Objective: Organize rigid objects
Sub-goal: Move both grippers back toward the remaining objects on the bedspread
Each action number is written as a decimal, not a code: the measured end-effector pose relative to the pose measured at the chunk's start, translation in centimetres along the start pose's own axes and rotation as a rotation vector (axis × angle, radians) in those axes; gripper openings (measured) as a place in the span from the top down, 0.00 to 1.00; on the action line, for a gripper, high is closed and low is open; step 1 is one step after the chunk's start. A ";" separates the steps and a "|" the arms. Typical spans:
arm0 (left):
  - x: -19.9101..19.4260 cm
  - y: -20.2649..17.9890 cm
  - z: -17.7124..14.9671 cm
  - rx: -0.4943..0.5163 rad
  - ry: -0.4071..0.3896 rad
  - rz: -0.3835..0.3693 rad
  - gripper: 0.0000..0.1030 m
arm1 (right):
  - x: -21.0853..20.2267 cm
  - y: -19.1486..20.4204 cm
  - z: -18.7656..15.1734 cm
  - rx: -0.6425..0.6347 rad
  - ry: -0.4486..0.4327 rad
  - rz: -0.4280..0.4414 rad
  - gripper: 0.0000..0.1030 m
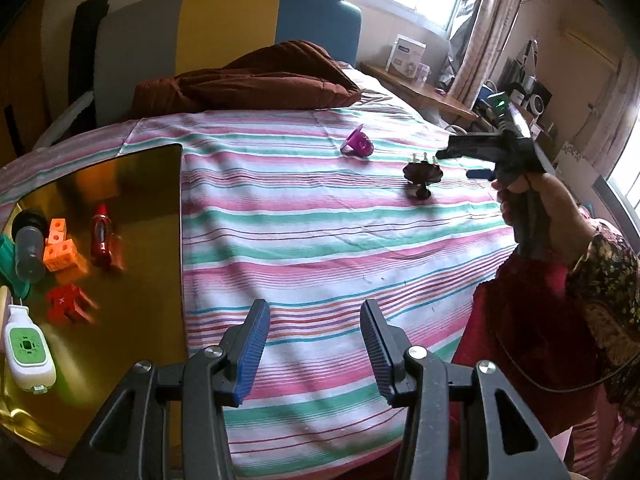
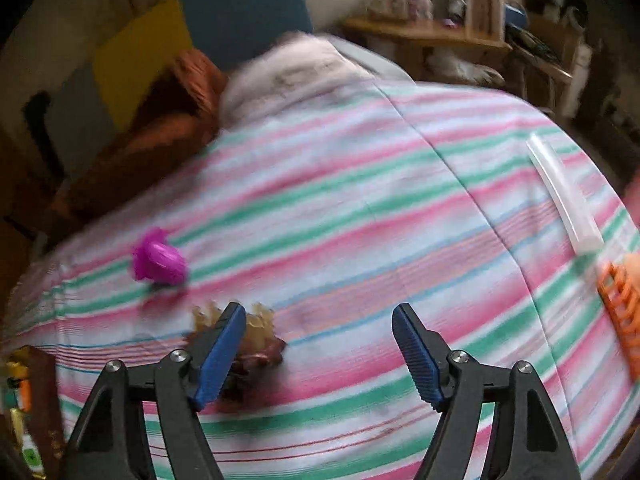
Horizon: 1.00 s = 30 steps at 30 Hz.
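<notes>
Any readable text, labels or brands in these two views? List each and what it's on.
None legible.
White box on the wooden shelf: printing too small to read.
White-and-green device on the gold tray: symbols only, no words.
Right wrist view: too blurred.

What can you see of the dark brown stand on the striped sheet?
The stand is a small dark brown piece, glossy like plastic: a scalloped round top on a short stem with a round foot. It leans slightly and rests on the sheet, right of the purple toy. Small pale, translucent pegs rise along its top. In the right wrist view it lies partly behind the open right gripper's left finger, blurred; contact cannot be judged.
</notes>
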State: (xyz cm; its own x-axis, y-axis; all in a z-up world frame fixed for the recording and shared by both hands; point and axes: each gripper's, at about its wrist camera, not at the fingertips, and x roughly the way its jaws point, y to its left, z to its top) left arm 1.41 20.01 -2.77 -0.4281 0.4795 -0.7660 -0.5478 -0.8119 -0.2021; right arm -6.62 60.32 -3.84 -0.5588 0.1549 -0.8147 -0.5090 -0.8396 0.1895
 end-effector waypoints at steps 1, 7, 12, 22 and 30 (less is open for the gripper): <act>0.1 0.0 0.0 -0.003 0.000 0.002 0.54 | -0.5 0.2 0.1 -0.008 -0.016 0.024 0.25; 0.6 -0.5 -0.1 0.005 0.011 0.004 0.54 | -1.2 3.2 -0.8 -0.187 0.036 0.141 0.22; 1.1 -1.1 -0.1 0.010 0.021 -0.010 0.54 | 2.4 4.0 -2.6 -0.238 0.208 0.074 0.45; 1.6 -1.9 -0.1 0.027 0.029 -0.028 0.54 | 4.2 6.3 -2.9 -0.313 0.220 0.079 0.77; 1.7 -1.4 0.3 0.005 0.022 -0.023 0.54 | 0.5 3.7 -1.0 -0.153 0.104 0.234 0.78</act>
State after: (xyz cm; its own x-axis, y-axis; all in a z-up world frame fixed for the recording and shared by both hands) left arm 1.20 22.03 -3.62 -0.3995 0.4902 -0.7746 -0.5608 -0.7991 -0.2165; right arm -8.16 56.83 -4.11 -0.5753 -0.0998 -0.8118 -0.2649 -0.9163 0.3004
